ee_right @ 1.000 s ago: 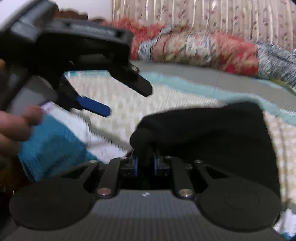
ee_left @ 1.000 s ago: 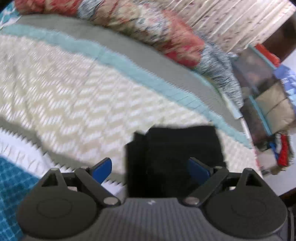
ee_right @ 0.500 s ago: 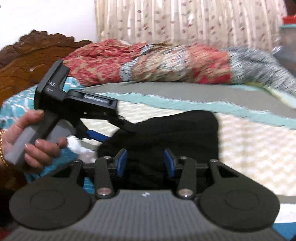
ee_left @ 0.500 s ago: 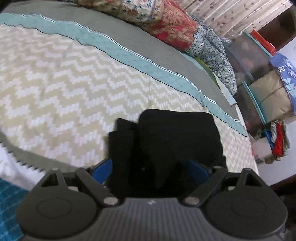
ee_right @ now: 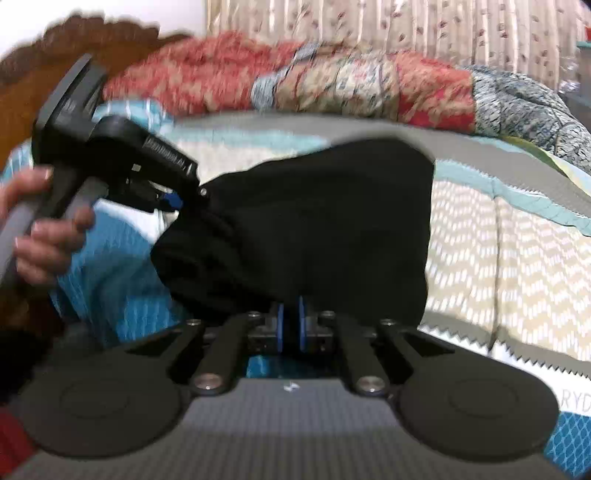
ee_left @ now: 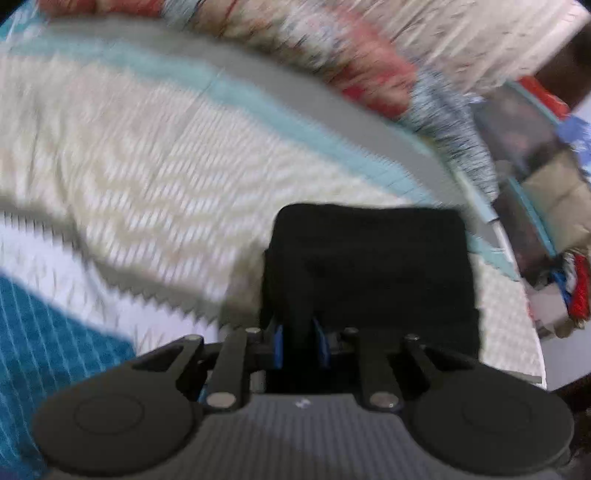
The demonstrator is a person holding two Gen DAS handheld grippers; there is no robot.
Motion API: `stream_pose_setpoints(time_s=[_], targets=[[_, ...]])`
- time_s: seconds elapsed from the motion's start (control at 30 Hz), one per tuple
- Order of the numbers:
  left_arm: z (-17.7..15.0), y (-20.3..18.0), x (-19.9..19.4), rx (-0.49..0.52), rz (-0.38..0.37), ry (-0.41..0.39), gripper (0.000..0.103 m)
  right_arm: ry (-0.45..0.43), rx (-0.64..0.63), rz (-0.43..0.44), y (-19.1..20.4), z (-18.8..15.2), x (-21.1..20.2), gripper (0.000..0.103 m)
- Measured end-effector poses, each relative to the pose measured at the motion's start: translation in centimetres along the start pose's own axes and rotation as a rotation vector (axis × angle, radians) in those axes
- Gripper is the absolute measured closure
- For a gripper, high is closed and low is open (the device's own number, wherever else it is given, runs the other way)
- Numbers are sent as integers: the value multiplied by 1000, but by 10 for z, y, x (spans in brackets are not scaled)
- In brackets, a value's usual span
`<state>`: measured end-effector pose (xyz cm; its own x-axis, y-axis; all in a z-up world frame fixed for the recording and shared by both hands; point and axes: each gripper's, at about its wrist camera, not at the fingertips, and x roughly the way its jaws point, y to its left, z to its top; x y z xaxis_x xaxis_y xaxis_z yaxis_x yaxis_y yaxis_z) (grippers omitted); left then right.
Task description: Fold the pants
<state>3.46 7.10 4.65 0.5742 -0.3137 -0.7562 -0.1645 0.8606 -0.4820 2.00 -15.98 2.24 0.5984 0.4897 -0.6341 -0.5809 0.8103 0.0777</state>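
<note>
Spread over the bed, a beige-and-white zigzag quilted bedspread (ee_left: 155,155) carries the folded black fabric pants (ee_right: 325,229), which lie near its right edge and lift at the near side. Both jaws have just been closing: the left hand-held gripper (ee_left: 298,341) pinches the near left corner of the pants between its blue pads, and the right hand-held gripper (ee_right: 291,325) is clamped on the near edge. Behind lie a red patchwork blanket roll (ee_right: 295,85), patterned curtains (ee_right: 406,33) and a carved wooden headboard (ee_right: 74,44).
</note>
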Motion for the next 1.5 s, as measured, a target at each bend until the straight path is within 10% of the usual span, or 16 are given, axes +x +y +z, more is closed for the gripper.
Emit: stream_pose_setpoints(time_s=[0.13,0.57,0.67,0.9,1.5], targets=[[7,9,17,-22,33,12,63,172,37,-26,-5,-22,36,101],[2,11,-29,-47,-27,-17,23,-128,272,52,-49,23,-44,89],[0,-1,-30,-10,0,-12,22,-163,382,34,-62,31,-43,74],[-14,-38,-20,172,167,16,22,-77,395,28,-40,30,-7,74],[-26,-40,-4,201,237,38,13,4,477,0,-51,11,4,72]])
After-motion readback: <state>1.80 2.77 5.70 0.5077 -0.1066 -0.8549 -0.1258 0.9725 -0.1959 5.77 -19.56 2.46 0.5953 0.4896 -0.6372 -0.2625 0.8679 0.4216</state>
